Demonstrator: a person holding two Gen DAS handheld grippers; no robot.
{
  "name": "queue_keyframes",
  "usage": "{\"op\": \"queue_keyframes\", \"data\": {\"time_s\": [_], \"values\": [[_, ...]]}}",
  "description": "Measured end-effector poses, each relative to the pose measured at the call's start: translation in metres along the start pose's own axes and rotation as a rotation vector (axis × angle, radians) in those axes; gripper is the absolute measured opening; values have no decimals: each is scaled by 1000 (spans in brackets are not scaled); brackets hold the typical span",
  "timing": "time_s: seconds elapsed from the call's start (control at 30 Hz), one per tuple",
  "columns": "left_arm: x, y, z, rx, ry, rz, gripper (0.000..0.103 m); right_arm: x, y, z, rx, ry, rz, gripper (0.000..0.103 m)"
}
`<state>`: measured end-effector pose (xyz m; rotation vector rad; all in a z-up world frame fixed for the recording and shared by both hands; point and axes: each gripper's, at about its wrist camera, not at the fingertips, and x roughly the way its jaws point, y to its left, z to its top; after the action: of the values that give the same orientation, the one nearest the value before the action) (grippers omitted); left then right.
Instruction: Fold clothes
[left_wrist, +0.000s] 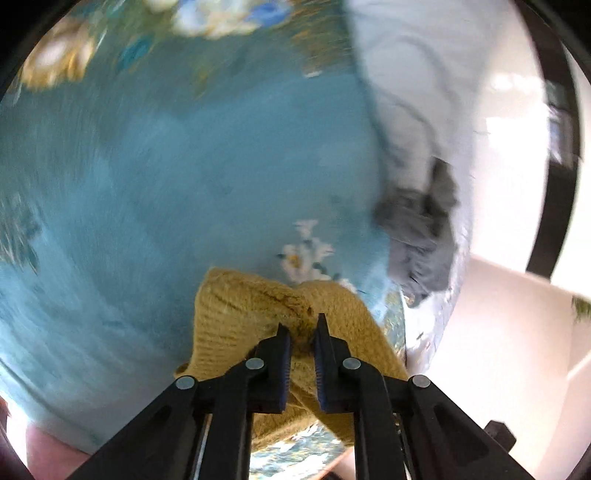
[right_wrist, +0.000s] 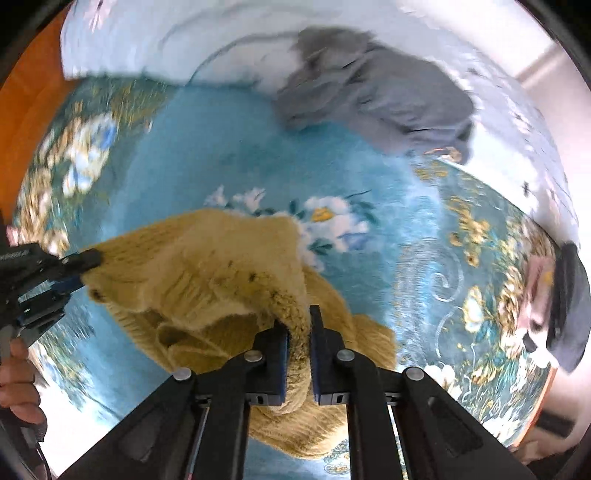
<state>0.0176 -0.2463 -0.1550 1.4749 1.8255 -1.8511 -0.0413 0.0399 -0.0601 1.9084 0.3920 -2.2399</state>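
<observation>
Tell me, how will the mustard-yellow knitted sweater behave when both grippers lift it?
The mustard-yellow knitted sweater is probably floppy: it sags between the left gripper and the right gripper. Its thick ribbed knit bunches between the pads, so slipping seems unlikely. It looks rather bulky, perhaps moderately heavy.

The right gripper (right_wrist: 299, 328) is clamped on a bunched edge of a mustard-yellow knitted garment (right_wrist: 207, 266), its jaws close together with the knit pinched between them. At the left edge the left gripper (right_wrist: 79, 269) holds another corner of the same garment, which is stretched between the two above a blue floral bedspread (right_wrist: 229, 147). A crumpled grey garment (right_wrist: 376, 99) lies at the far side, partly on a pale sheet (right_wrist: 155, 40). A dark item (right_wrist: 569, 306) sits at the right edge; the view is blurred.
</observation>
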Motion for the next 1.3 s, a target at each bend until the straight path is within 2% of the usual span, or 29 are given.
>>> {"op": "queue_keyframes", "data": {"time_s": [0.13,0.3,0.47,0.57,0.7,0.93,1.13,1.2,1.3], "values": [[-33,-30,-23,100,-69,-73,11,-56,-31,-12,54,-148,13,9],[-87,-90,-76,271,-179,-165,11,-146,-60,-32,51,-382,26,9],[-155,-132,-145,437,-310,-243,11,-236,-82,-71,27,-603,56,9],[-186,-140,-190,536,-386,-252,11,-271,-93,-103,4,-688,78,9],[-219,-134,-242,636,-459,-243,11,-288,-102,-148,-20,-731,119,9],[-261,-115,-288,652,-518,-265,10,-299,-102,-214,-60,-756,183,9],[-290,-129,-289,696,-546,-316,10,-328,-104,-227,-104,-814,205,9],[-286,-134,-281,700,-538,-305,10,-328,-106,-220,-104,-809,209,9],[-253,-134,-249,664,-477,-241,10,-302,-108,-196,-91,-731,211,9]]}}
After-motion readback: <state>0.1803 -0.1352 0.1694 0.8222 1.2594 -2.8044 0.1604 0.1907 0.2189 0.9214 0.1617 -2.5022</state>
